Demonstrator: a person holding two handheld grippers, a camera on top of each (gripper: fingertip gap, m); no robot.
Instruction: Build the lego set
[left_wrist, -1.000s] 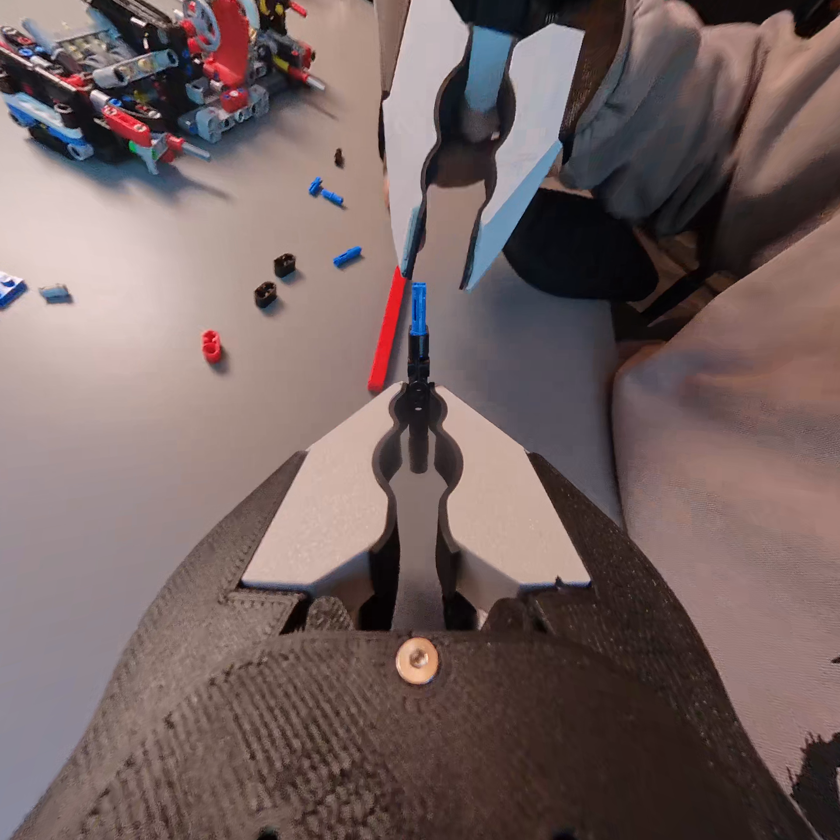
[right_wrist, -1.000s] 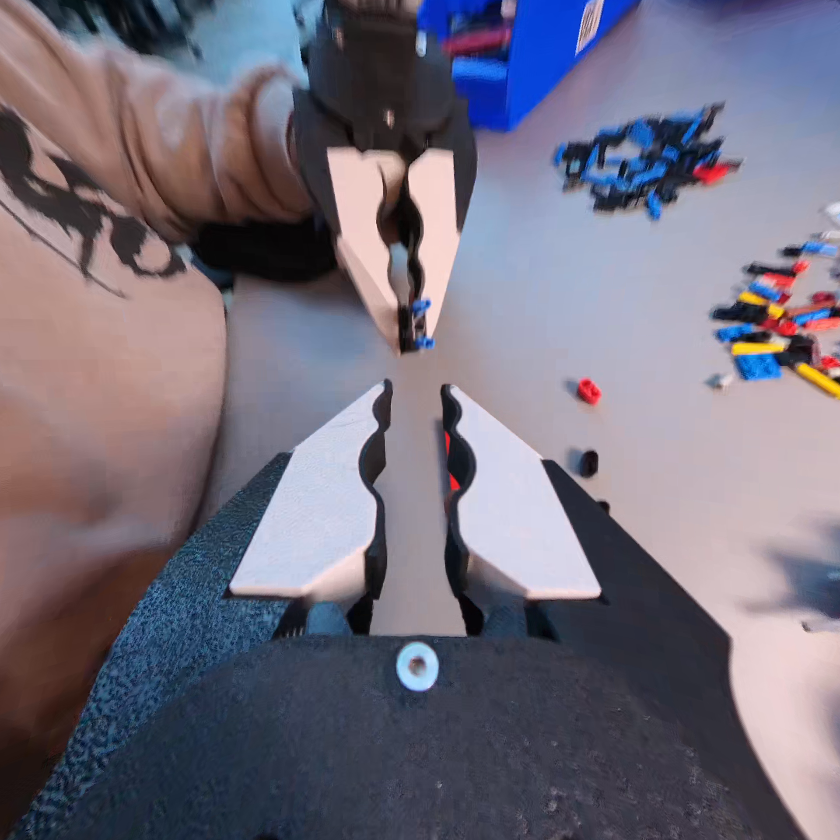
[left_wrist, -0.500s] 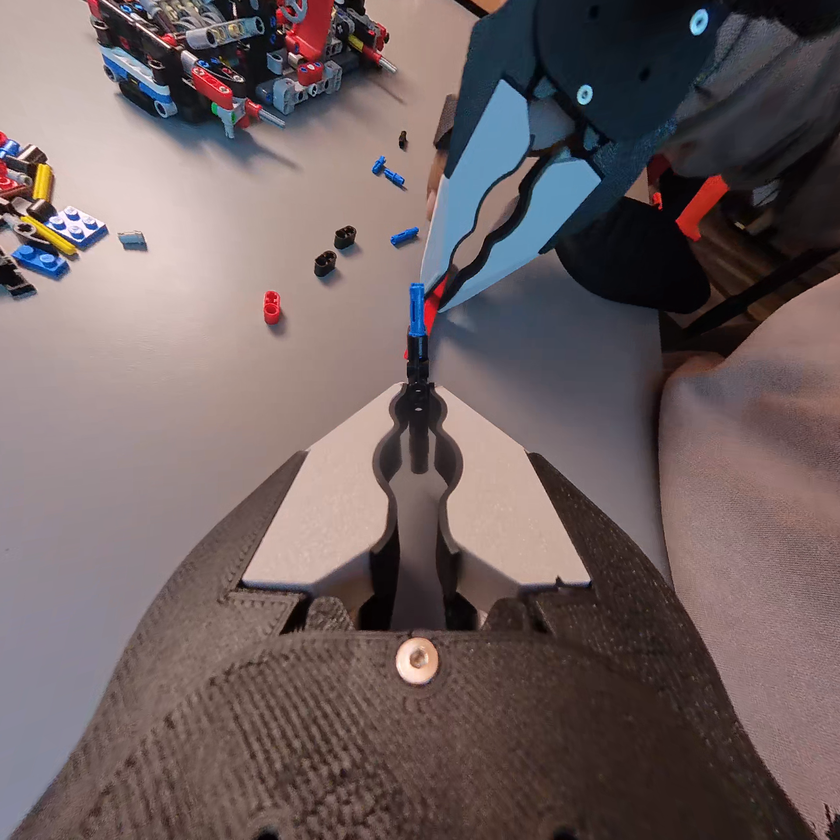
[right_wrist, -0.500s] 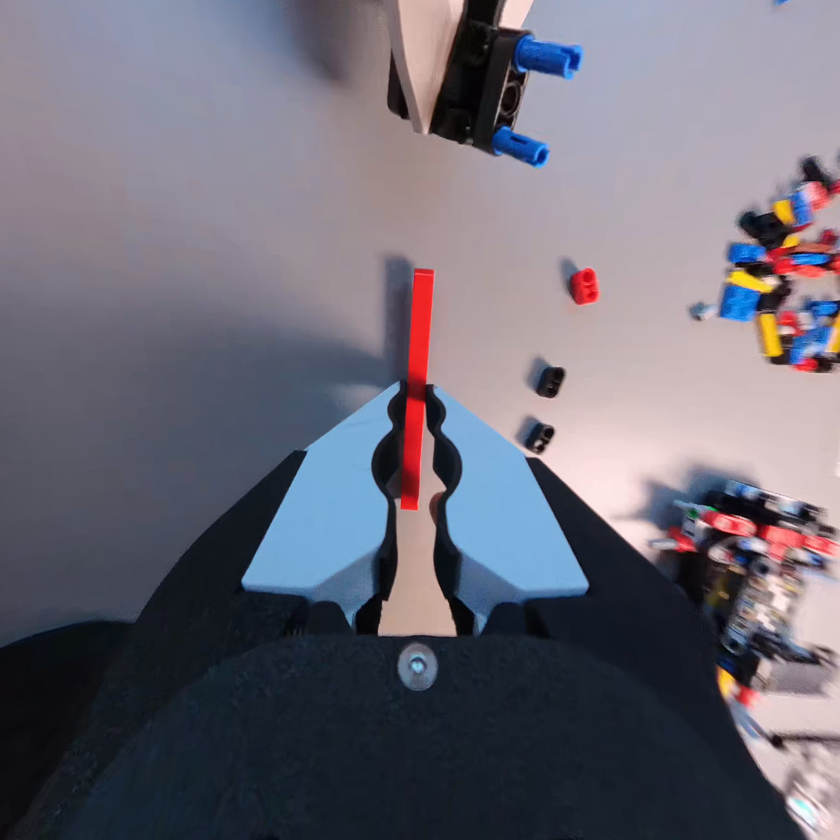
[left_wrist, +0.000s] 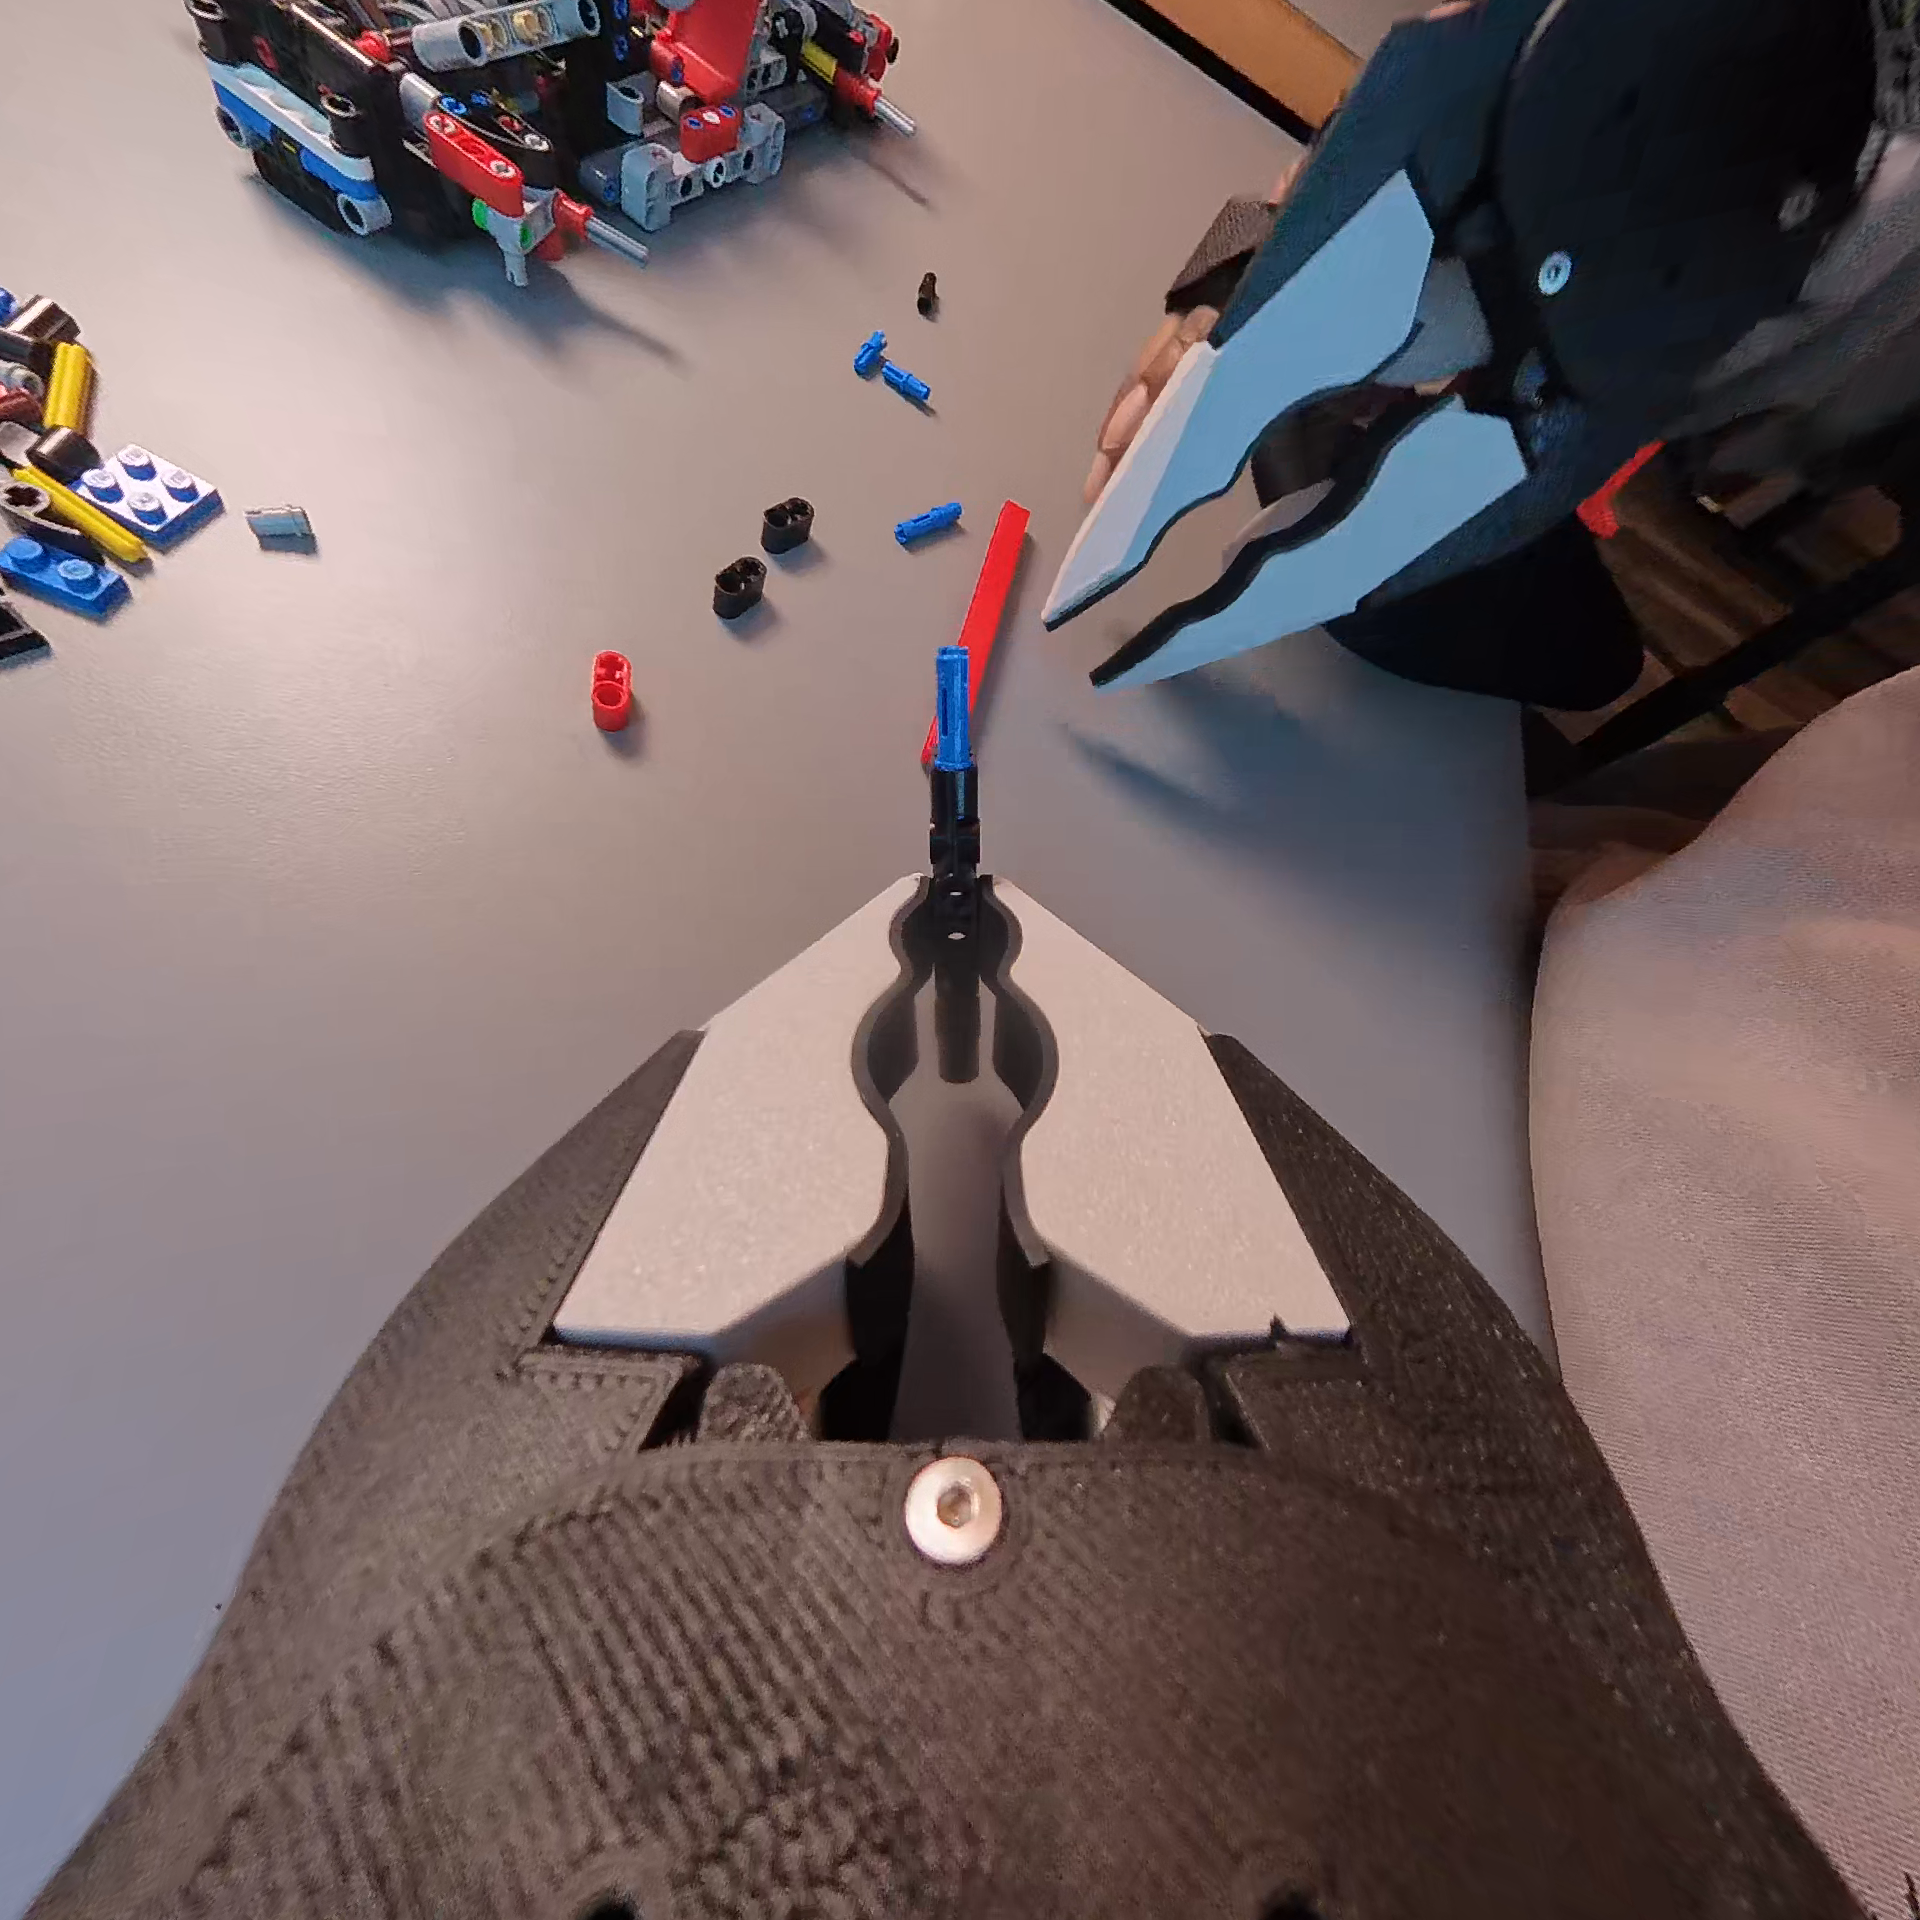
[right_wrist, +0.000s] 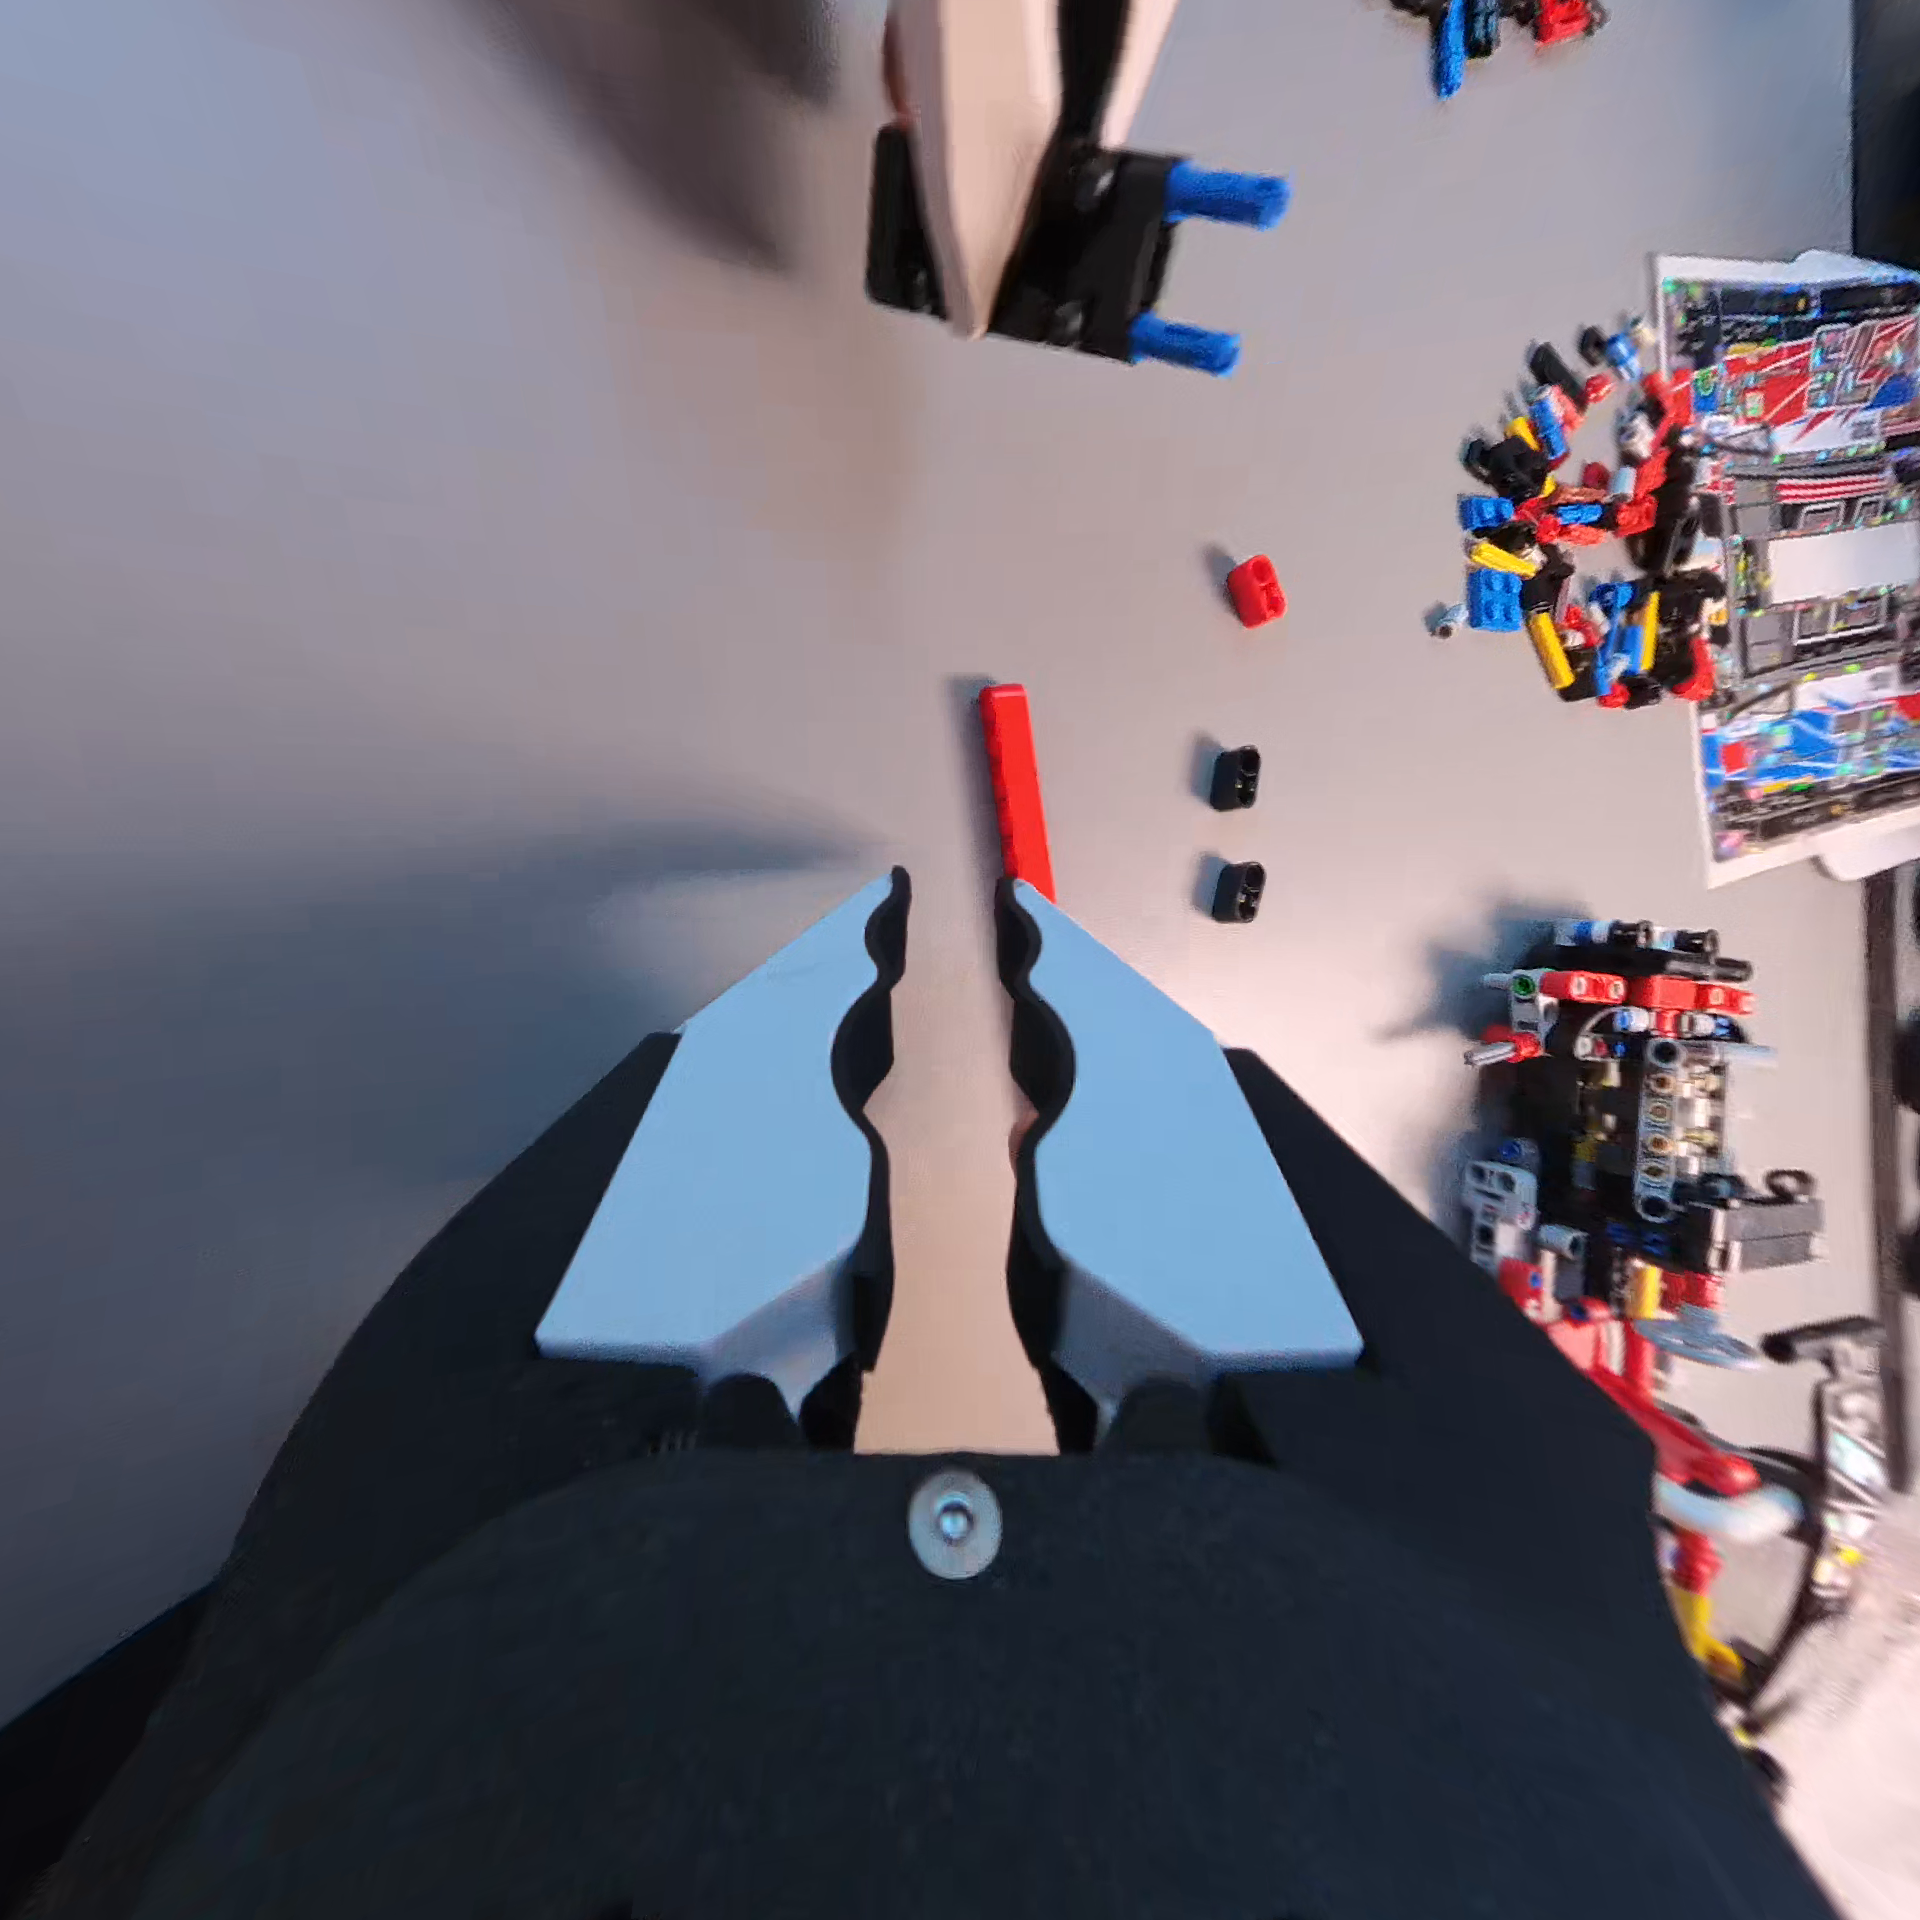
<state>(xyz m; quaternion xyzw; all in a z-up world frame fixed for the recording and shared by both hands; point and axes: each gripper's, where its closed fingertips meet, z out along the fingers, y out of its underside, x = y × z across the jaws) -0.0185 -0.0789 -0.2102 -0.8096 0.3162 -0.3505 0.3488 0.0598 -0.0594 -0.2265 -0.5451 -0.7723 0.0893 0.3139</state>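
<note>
In the left wrist view, at the upper left of the frame, the half-built model (left_wrist: 540, 135) stands on the grey bench (left_wrist: 312, 935), with a heap of loose pieces (left_wrist: 73, 499) at the left edge below it. Nearer the middle lie a red connector (left_wrist: 611, 690), two black connectors (left_wrist: 764, 556) and a few blue pins (left_wrist: 928, 523). At centre frame the left tongs (left_wrist: 956, 894) are closed tight on a black connector piece (left_wrist: 954, 831) carrying blue pins (left_wrist: 952, 707); the right wrist view, near its top edge, shows two such pins jutting sideways from it. Just beyond it a long red beam (left_wrist: 992, 582) lies flat on the bench. At the upper right the right tongs (left_wrist: 1081, 644) hang just above the bench, parted and empty, their tips beside the beam; in the right wrist view the beam (right_wrist: 1013, 790) runs up from the right-hand tip rather than into the gap between the fingers. The step in hand looks like picking up the red beam to mate it with the pinned piece. The next move likely calls for shifting the right tongs sideways to straddle the beam, lowering, and pinching its thin edges squarely, since a flat, narrow part could easily skid away.
</note>
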